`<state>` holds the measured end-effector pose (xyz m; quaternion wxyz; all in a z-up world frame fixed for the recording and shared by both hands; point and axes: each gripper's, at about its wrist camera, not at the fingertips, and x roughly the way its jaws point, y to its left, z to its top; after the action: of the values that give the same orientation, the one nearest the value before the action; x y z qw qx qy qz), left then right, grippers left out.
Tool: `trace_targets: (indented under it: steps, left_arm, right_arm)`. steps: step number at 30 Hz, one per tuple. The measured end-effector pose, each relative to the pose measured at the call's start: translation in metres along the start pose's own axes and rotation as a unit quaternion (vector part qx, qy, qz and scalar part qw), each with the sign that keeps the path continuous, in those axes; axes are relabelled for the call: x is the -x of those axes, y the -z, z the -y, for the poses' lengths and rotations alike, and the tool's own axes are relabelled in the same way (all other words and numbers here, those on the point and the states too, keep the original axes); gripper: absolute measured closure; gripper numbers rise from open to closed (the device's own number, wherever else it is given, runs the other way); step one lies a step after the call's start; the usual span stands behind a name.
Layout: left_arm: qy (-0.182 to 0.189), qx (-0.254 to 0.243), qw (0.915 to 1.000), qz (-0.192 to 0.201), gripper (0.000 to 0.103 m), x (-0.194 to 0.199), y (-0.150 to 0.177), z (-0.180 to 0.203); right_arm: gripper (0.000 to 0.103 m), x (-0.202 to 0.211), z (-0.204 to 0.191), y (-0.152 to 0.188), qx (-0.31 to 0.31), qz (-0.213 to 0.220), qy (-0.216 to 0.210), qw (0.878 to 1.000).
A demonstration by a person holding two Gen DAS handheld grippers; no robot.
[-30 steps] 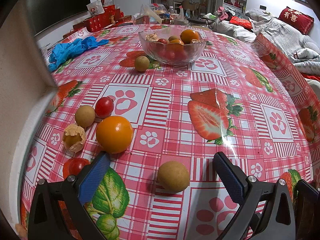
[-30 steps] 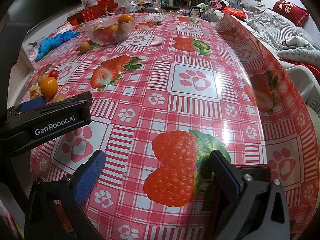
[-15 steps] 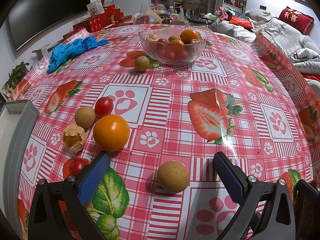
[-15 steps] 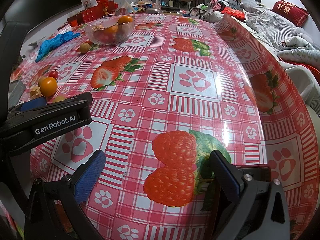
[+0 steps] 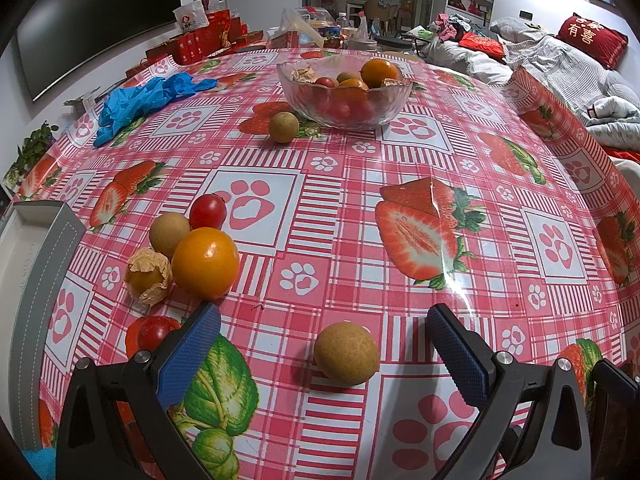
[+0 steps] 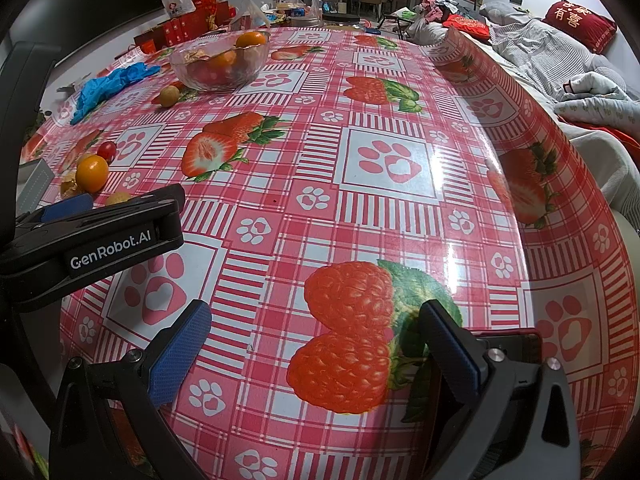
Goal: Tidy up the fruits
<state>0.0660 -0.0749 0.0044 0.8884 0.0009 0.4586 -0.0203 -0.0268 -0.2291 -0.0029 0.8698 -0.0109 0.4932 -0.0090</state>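
Red tomato (image 5: 154, 331) half hidden behind left gripper (image 5: 320, 334) fingers (image 5: 188, 354).

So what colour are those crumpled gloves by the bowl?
The gloves are bright blue, clearest in the left wrist view.

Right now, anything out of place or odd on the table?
Yes. Seven fruits lie loose on the tablecloth outside the glass bowl: a brown fruit between the open left gripper fingers, a cluster by the orange, another brown fruit beside the bowl. Crumpled blue gloves look stray.
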Motion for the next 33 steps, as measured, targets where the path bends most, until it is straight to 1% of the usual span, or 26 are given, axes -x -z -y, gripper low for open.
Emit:
trace_targets:
  steps: [13,33]
  left_arm:
    - [0.000,0.000,1.0000,0.000,0.000,0.0000,0.0000,0.0000]
    - [0.000,0.000,1.0000,0.000,0.000,0.0004,0.0000,-0.0002]
  right_arm:
    - [0.000,0.0000,0.0001,0.0002,0.000,0.001,0.000,1.000]
    - [0.000,-0.0014,-0.0004,-0.0026,0.001,-0.010,0.000,1.000]
